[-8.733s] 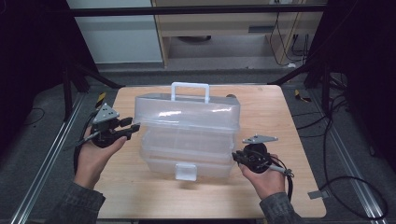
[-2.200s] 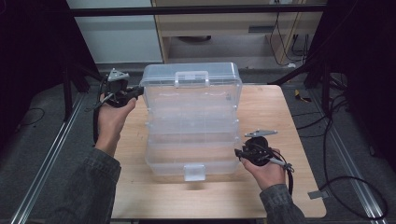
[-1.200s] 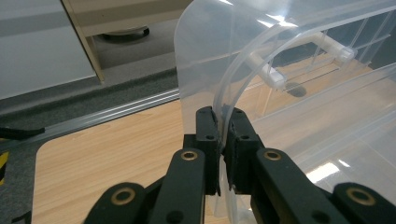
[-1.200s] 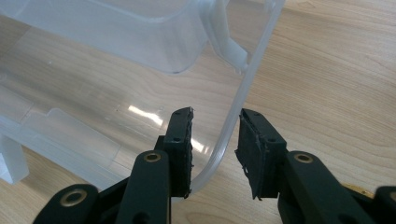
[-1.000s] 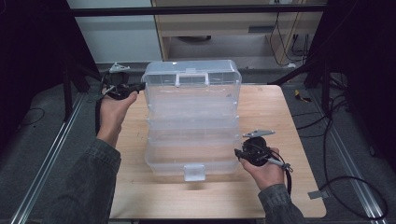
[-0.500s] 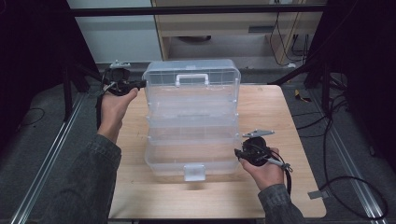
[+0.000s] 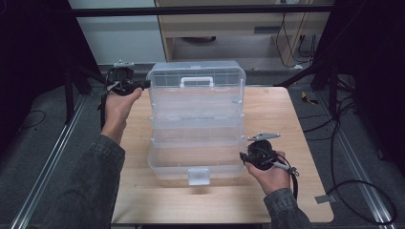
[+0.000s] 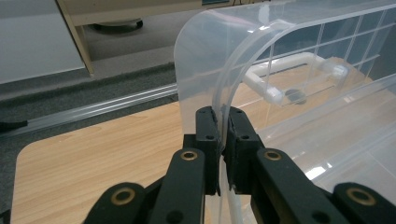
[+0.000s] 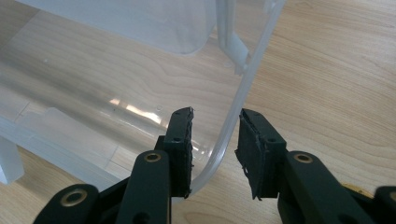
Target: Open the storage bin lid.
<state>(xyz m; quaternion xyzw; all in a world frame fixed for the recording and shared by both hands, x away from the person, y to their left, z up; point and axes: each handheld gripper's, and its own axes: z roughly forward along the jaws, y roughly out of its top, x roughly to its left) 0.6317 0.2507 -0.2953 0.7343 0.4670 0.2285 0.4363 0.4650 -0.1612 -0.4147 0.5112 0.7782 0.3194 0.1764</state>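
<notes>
A clear plastic tiered box (image 7: 196,143) stands open on the wooden table (image 7: 286,114), its trays stepped back and up. The lid (image 7: 196,76), with a white handle (image 7: 196,81), stands upright at the far end. My left gripper (image 7: 143,85) is shut on the lid's left edge; in the left gripper view the jaws (image 8: 223,140) pinch the curved lid rim (image 8: 205,60). My right gripper (image 7: 244,157) sits at the base's right front corner. Its jaws (image 9: 215,140) stand open astride the base wall (image 9: 243,88), which touches the left jaw.
A white latch (image 7: 198,175) hangs at the box's front. Bare wood lies to the right of the box and in front of it. Metal rails (image 7: 52,157) run along the floor on both sides, with cables (image 7: 344,143) at the right.
My left gripper has carried the lid up and back to the table's far end, and the tiers have unfolded. In the last second it barely moved. The right gripper has stayed at the base.
</notes>
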